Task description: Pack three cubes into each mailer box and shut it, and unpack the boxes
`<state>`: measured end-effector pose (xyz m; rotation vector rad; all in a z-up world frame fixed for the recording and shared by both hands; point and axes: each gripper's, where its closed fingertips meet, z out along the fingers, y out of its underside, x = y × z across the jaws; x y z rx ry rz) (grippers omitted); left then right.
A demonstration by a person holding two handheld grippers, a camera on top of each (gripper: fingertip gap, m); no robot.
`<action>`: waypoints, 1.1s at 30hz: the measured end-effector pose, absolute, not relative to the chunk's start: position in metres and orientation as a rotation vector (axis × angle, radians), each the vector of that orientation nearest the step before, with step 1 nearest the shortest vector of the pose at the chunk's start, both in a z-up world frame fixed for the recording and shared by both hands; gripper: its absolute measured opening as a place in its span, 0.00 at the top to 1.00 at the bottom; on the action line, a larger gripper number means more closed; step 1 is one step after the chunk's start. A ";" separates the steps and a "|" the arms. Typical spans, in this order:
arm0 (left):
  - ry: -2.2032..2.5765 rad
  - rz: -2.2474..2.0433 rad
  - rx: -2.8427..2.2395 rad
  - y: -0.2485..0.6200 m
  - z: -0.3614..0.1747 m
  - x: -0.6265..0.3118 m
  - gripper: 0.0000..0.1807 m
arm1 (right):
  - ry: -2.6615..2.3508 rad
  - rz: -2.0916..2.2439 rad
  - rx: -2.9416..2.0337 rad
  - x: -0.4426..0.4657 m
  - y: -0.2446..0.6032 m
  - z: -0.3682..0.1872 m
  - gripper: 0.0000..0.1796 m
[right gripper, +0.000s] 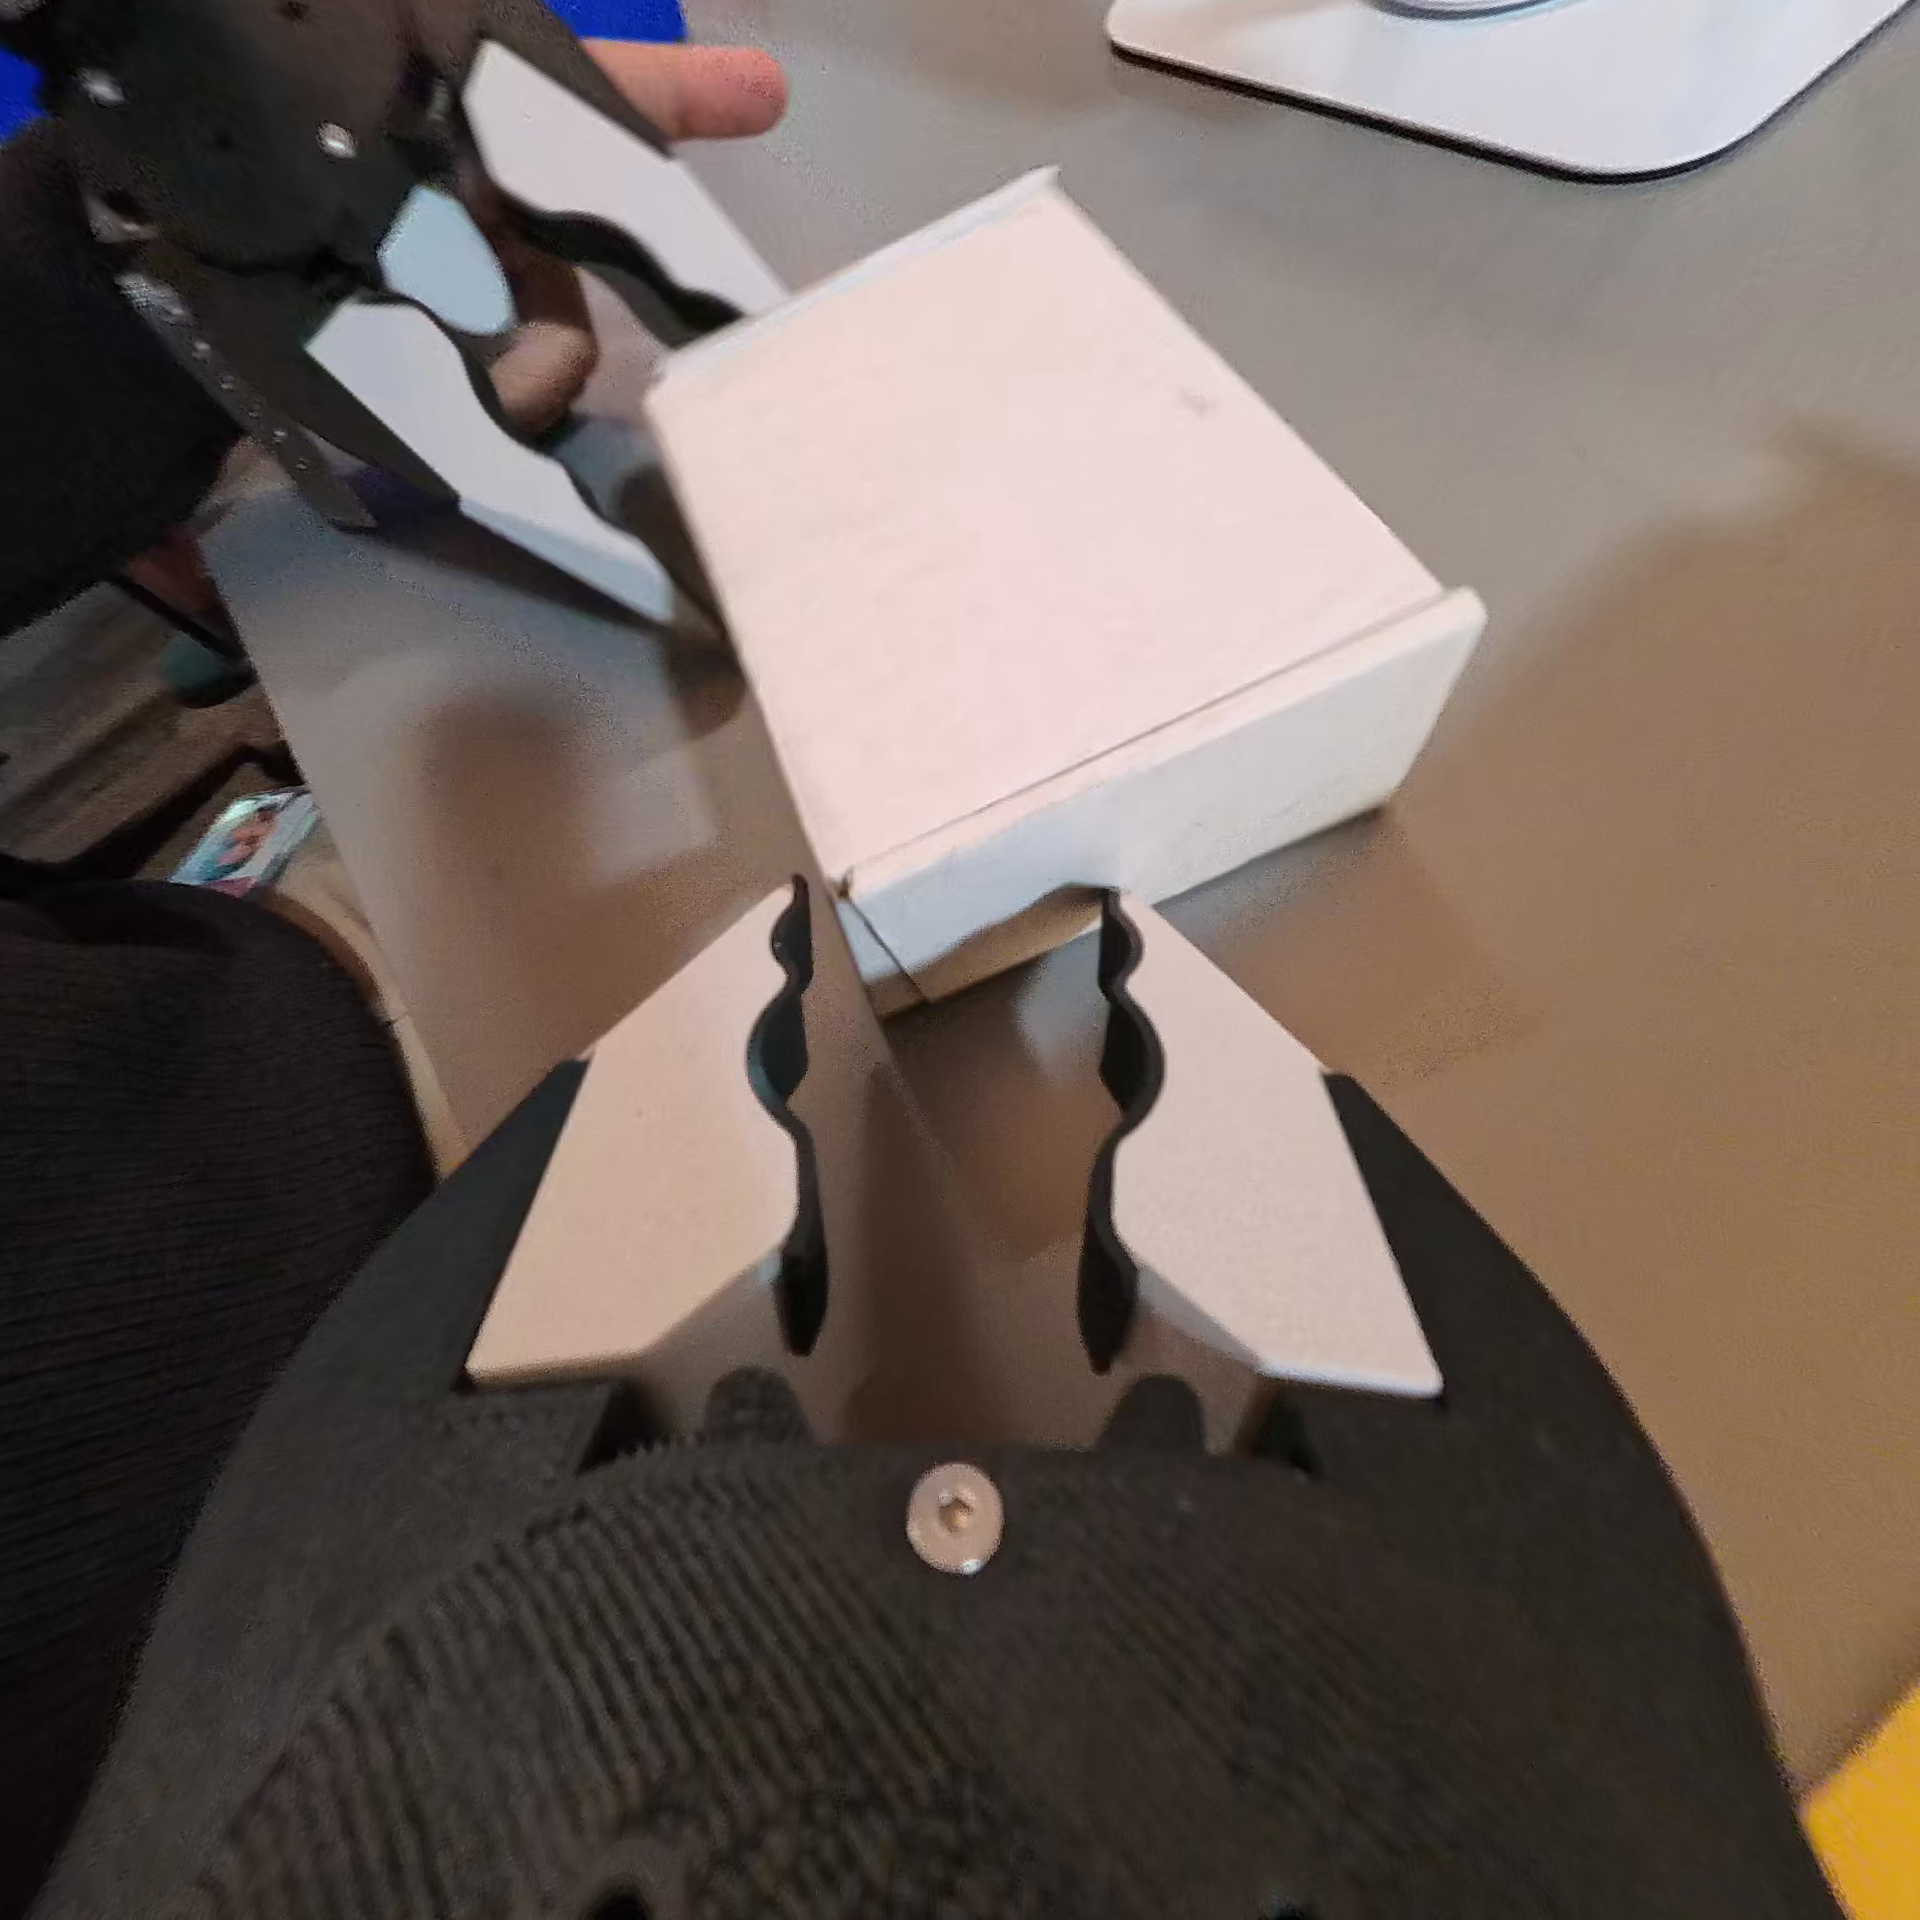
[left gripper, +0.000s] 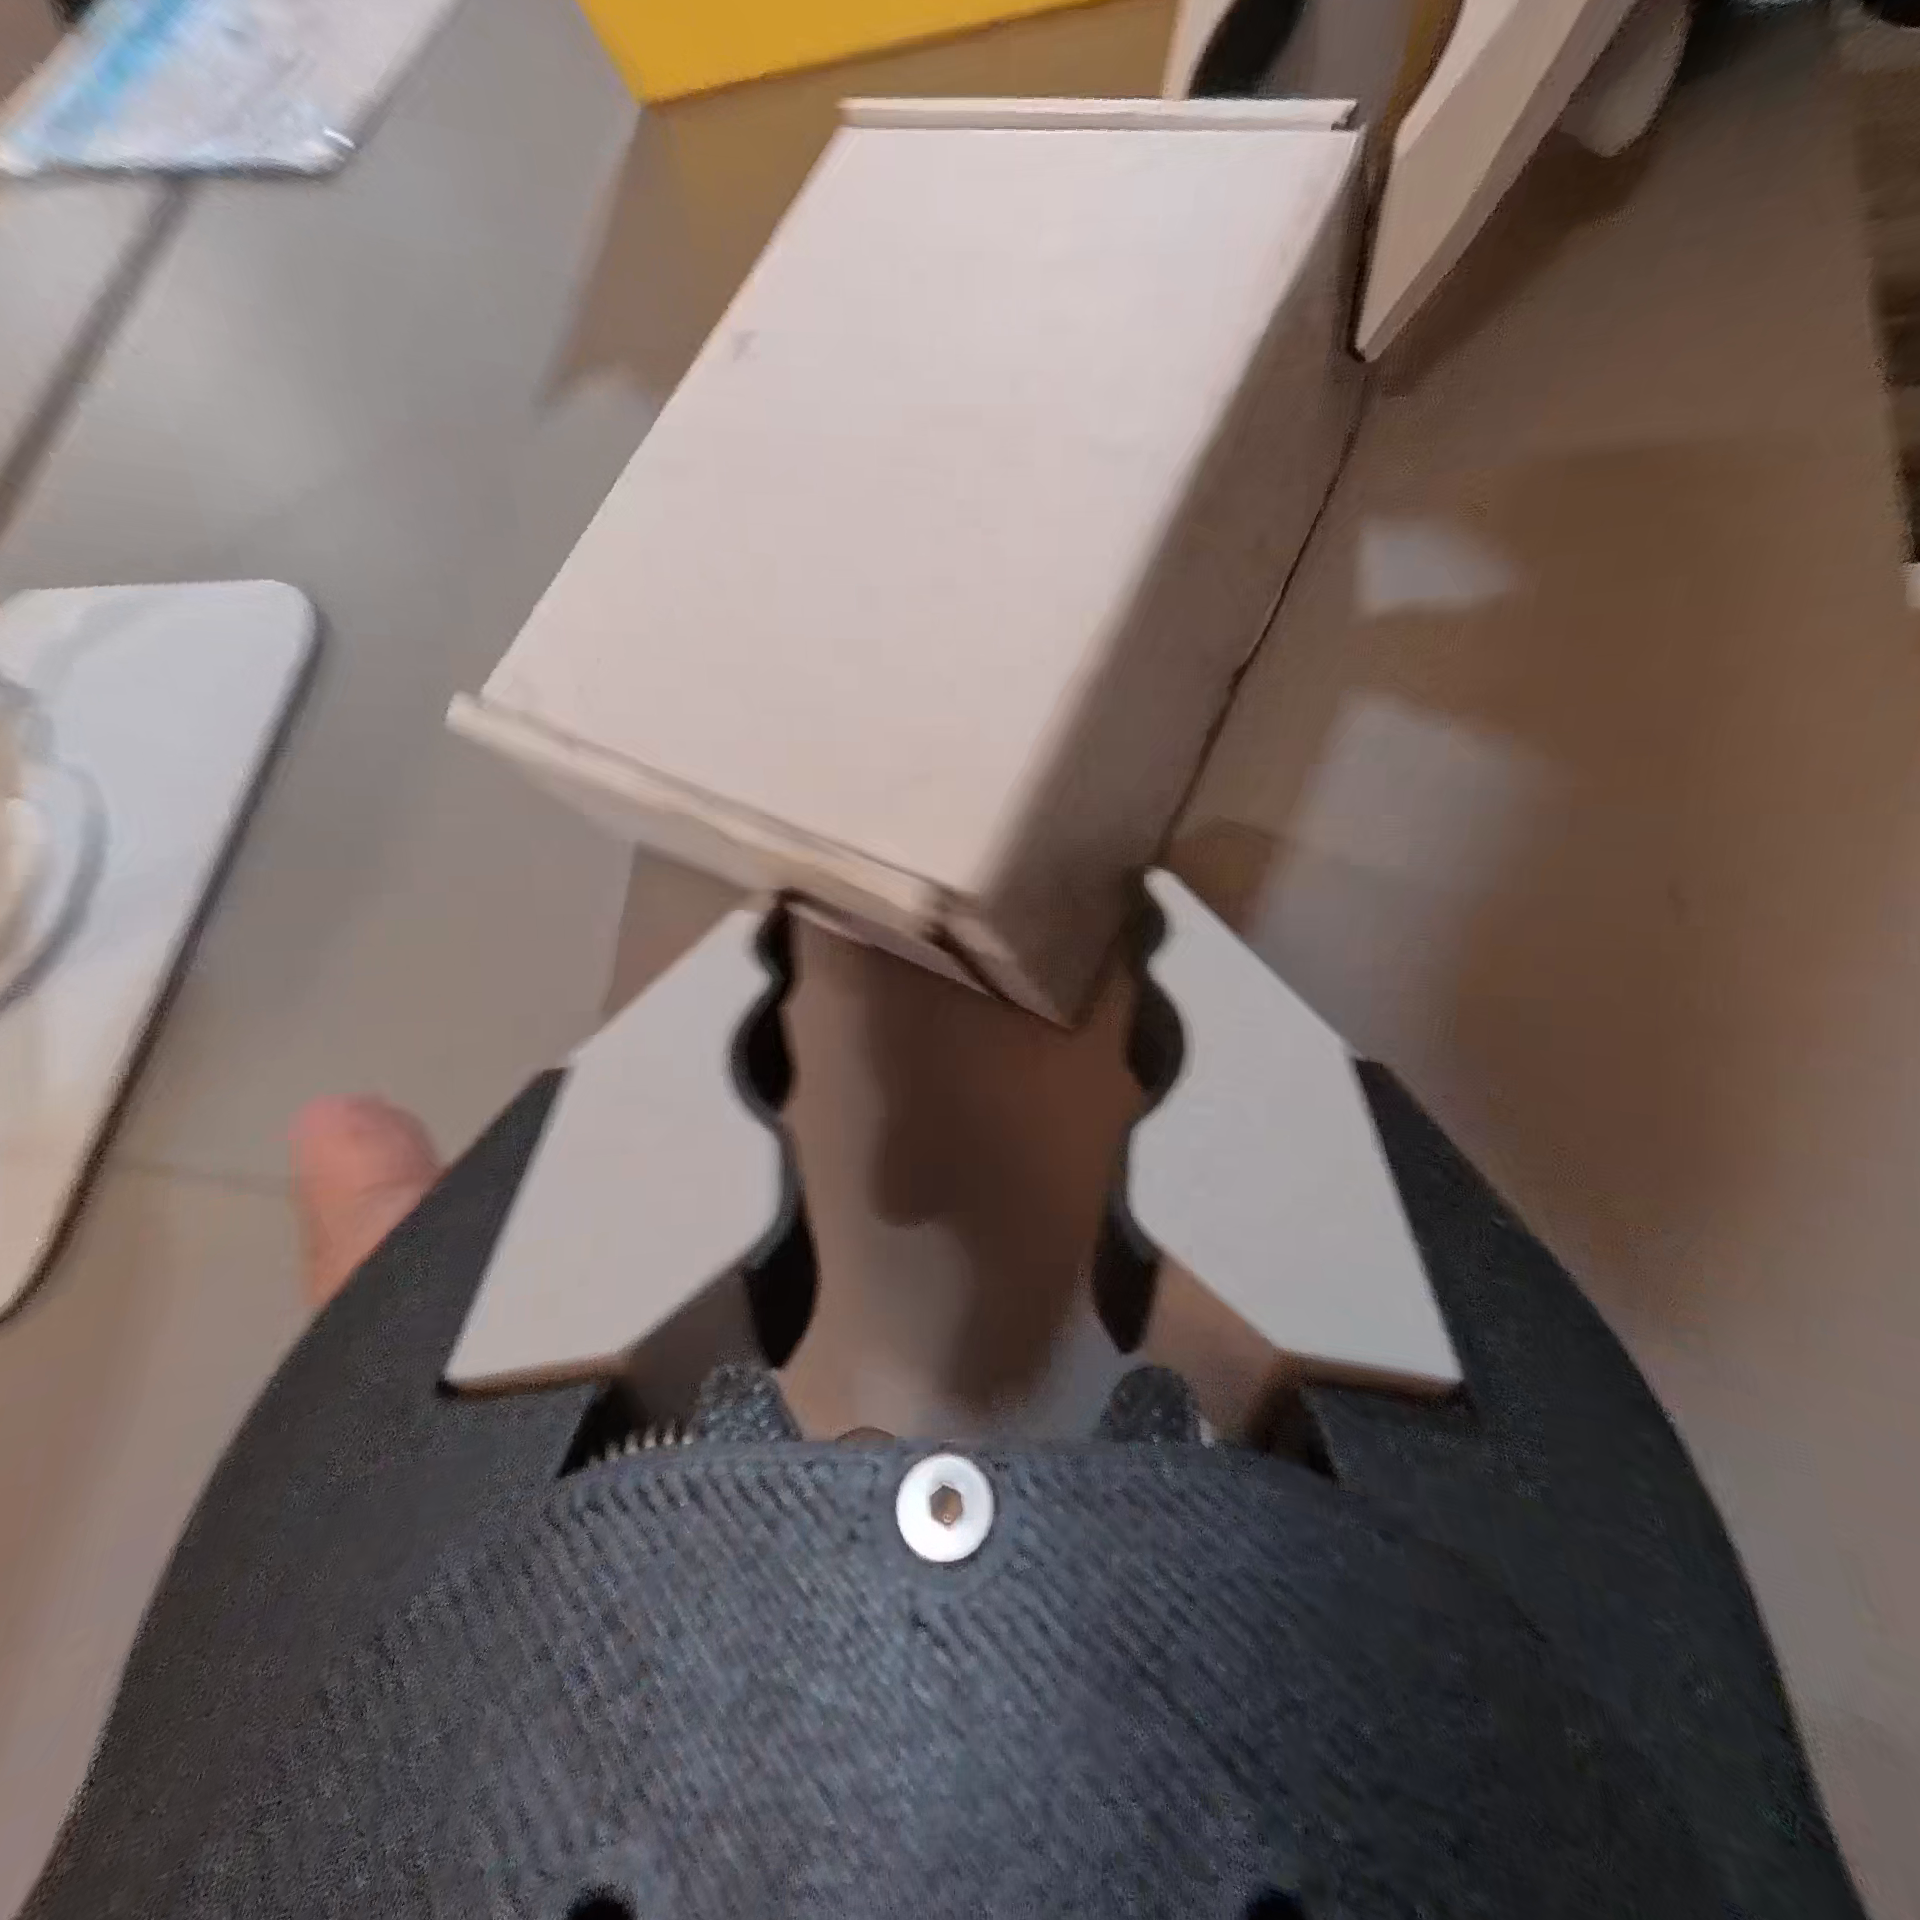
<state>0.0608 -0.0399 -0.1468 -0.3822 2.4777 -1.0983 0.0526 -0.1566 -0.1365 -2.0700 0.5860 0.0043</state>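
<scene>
Bracketing the shut mailer box [right gripper: 1049,540] on the counter [right gripper: 1558,935]: left tool [left gripper: 961,904] and right tool [right gripper: 951,904], both spread and empty, straddle opposite corners, probably to steady it.

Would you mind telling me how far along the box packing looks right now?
The white mailer box on the table has its lid down, so it looks shut. The left gripper and right gripper are open at opposite ends, gripping nothing. No cubes show; contents and remaining boxes cannot be judged.
</scene>
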 end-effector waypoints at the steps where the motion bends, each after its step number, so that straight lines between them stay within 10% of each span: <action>1: 2.437 -1.094 -0.352 -0.039 -0.144 0.062 0.75 | 0.593 -0.024 -2.076 0.056 -0.159 -0.137 0.68; 6: 2.422 -1.089 -0.312 -0.039 -0.143 0.059 0.93 | 0.615 -0.070 -2.078 0.062 -0.168 -0.137 0.66; 11: 2.381 -1.011 -0.327 -0.036 -0.146 0.064 0.62 | 0.606 -0.062 -2.081 0.060 -0.168 -0.136 0.67; 19: 2.479 -1.108 -0.437 -0.050 -0.146 0.045 0.62 | 0.608 -0.044 -2.122 0.057 -0.166 -0.143 0.66; 33: 2.459 -1.117 -0.543 -0.027 -0.139 -0.032 0.84 | 0.263 -0.113 -2.272 0.017 -0.149 -0.147 0.71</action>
